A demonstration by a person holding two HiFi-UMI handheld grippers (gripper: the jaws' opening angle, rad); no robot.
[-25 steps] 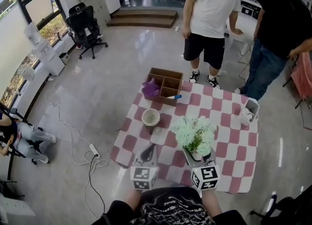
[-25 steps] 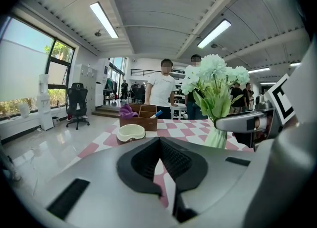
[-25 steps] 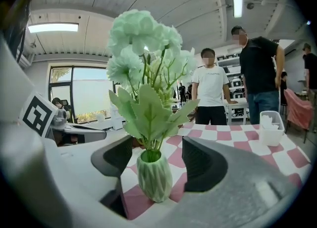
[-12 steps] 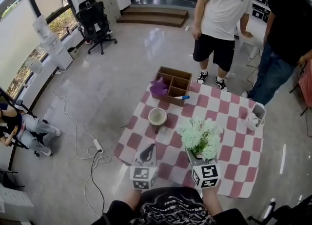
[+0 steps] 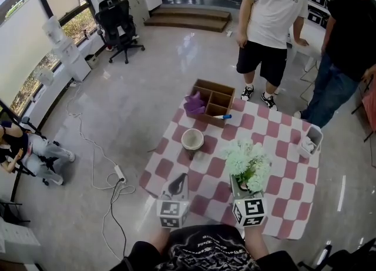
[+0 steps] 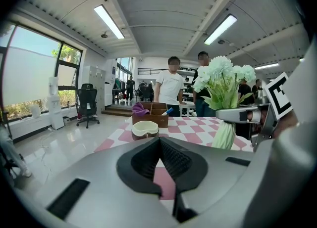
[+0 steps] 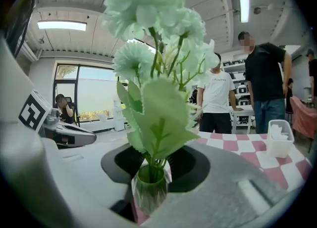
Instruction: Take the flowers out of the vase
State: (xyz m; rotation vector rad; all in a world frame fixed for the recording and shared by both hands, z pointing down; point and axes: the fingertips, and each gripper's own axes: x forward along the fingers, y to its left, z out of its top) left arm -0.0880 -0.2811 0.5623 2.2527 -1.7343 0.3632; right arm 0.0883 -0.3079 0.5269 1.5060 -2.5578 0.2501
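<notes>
Right fingers (image 7: 190, 167), newly closer, around half-hidden vase (image 7: 149, 190)

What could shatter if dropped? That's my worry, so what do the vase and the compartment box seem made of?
The vase looks like clear glass, possibly plastic: a glossy, see-through wall. The box looks like wood: matt brown, with thin flat partitions.

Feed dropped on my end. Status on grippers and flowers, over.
Left gripper shut, empty. Right gripper: fingers just closed on the vase neck. Flowers in vase, upright, not yet out. Bowl beyond, clear of both.
</notes>
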